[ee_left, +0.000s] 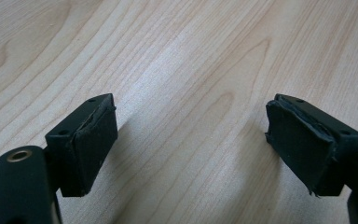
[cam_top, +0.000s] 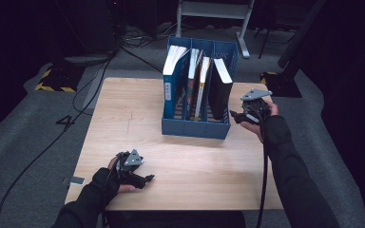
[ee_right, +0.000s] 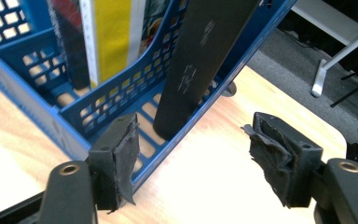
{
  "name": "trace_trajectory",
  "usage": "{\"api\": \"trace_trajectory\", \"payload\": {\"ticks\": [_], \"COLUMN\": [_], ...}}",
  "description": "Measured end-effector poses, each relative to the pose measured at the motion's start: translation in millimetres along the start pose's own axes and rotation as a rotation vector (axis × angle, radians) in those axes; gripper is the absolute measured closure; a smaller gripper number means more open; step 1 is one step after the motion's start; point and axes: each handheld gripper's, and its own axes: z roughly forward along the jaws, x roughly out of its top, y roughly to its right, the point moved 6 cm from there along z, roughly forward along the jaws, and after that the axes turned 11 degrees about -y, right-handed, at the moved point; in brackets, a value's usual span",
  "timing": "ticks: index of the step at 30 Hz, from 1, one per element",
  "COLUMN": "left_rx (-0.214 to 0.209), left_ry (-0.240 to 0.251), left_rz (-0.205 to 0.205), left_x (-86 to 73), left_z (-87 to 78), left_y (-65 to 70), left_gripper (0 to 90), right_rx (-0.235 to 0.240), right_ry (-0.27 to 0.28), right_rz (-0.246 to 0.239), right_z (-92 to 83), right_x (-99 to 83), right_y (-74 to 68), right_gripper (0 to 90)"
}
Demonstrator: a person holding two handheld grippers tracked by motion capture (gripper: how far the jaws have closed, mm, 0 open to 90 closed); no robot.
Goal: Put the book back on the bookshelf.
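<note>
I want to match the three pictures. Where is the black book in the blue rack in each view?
High view: the black book stands in the right compartment of the blue rack, beside the right gripper.
Left gripper view: the book is not in it; the picture has the open jaws over the wooden table.
Right gripper view: upper middle, leaning.
Shared landmark: the wooden table.

No text can be read anywhere. The black book [ee_right: 205, 60] in the blue rack [ee_right: 37, 116] bears pale marks on its spine, too blurred to make out.
</note>
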Motion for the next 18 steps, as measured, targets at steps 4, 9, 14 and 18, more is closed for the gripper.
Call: {"api": "trace_trajectory", "payload": {"ticks": [4,9,14,18], "left_rx": [0.0,0.002,0.003,0.005], "left_ry": [0.0,0.0,-0.002,-0.002], "left_rz": [0.0,-0.001,-0.002,-0.003], "left_x": [0.0,0.0,-0.1,-0.2], "left_z": [0.0,0.0,-0.2,-0.2], "left_y": [0.0,0.1,0.1,0.1], "left_gripper": [16.5,16.5,16.6,16.5], "right_rx": [-0.005,-0.035,-0.006,-0.002], "right_ry": [-0.015,-0.011,-0.008,-0.015], "right_rz": [-0.028,-0.053,-0.051,-0.06], "right_z": [-3.0,-5.9,-8.1,-8.5], "right_x": [-9.0,-19.6,-29.8,-41.9], "right_y": [-4.8,-9.0,-13.3,-18.0], "right_gripper": [32.0,30.9,30.1,30.0]}}
